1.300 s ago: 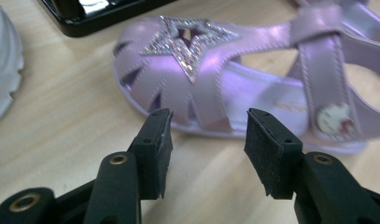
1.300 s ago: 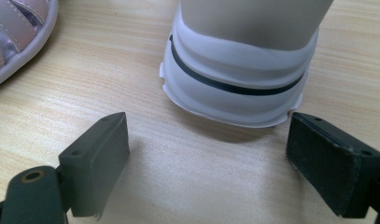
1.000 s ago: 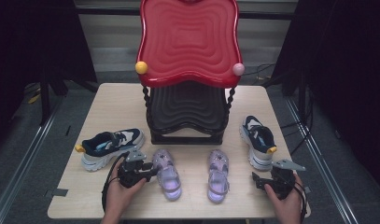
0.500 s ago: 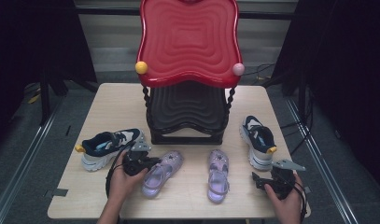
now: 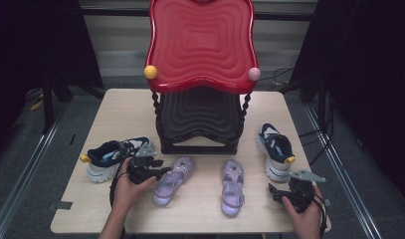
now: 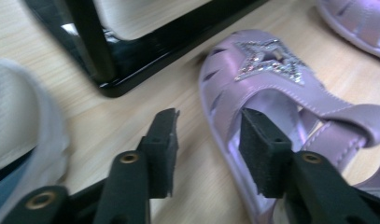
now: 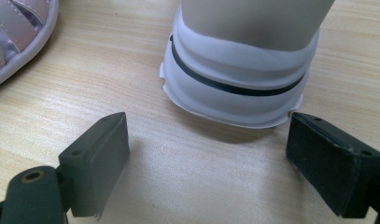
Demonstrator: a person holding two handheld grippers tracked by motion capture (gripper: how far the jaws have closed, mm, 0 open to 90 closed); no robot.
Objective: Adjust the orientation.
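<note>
A pair of lilac sandals lies in front of the rack. The left sandal sits slanted, its toe toward the rack; the right sandal lies straight. My left gripper is at the slanted sandal's side. In the left gripper view, the left gripper straddles the rim of the star-decorated sandal. Its jaws have just been opening, and the pads stand clear of the rim. My right gripper rests wide open on the table. In the right gripper view, the right gripper faces the white heel of a sneaker.
A two-tier rack with a red top shelf and a black lower shelf stands mid-table. A blue-and-white sneaker lies at the left and its mate at the right. The rack's black foot is close ahead of the left gripper.
The left sandal has swung from straight to slanted, its heel drawn toward the left hand. The left gripper, shut on it before, now stands open. The right hand has not moved.
</note>
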